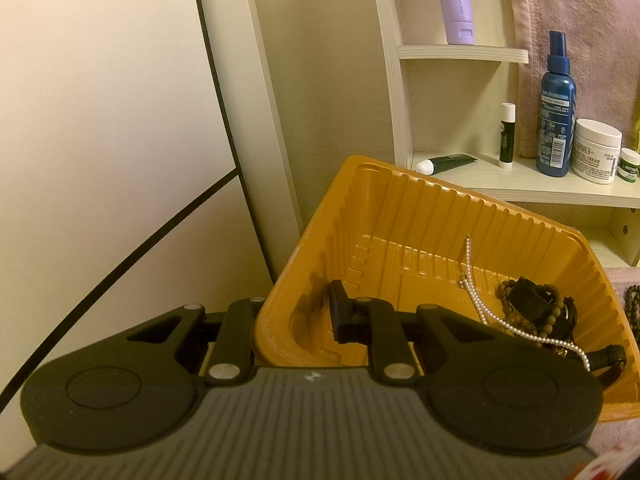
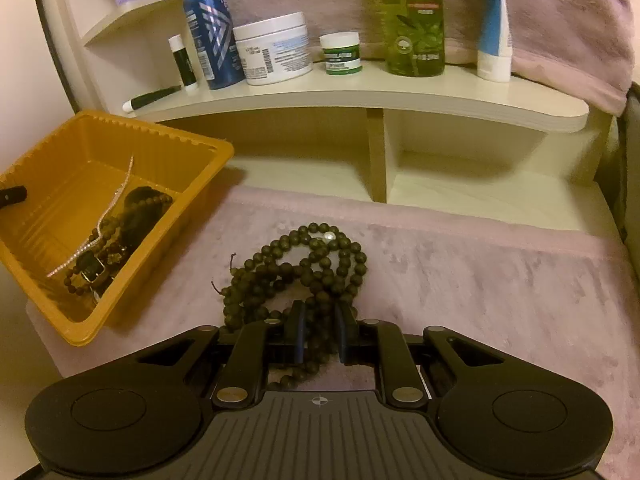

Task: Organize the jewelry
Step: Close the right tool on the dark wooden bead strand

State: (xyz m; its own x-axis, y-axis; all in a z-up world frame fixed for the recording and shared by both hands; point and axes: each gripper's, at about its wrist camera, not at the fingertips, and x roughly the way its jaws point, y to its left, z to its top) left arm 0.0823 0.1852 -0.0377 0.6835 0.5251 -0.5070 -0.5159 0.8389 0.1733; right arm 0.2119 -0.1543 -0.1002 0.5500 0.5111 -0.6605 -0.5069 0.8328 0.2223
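Jewelry is partly sorted: a pearl strand [image 1: 486, 312] and bracelets lie in the orange tray [image 1: 400, 208] at right of my left view, whose wall my left gripper [image 1: 296, 312] pinches. My right gripper [image 2: 320, 330] clamps the dark bead necklace [image 2: 308, 264] at centre frame, still outside. Labels read "OLIVE" and "CREAM".

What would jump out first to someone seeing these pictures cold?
Probably the bright orange plastic tray at the left on the pink cloth, tilted up where the left gripper clamps its wall, with a pearl strand and beaded bracelets heaped inside. Next, the long dark bead necklace piled on the pink cloth in the middle, its near end pinched by the right gripper. Behind, toiletry bottles line a cream shelf.
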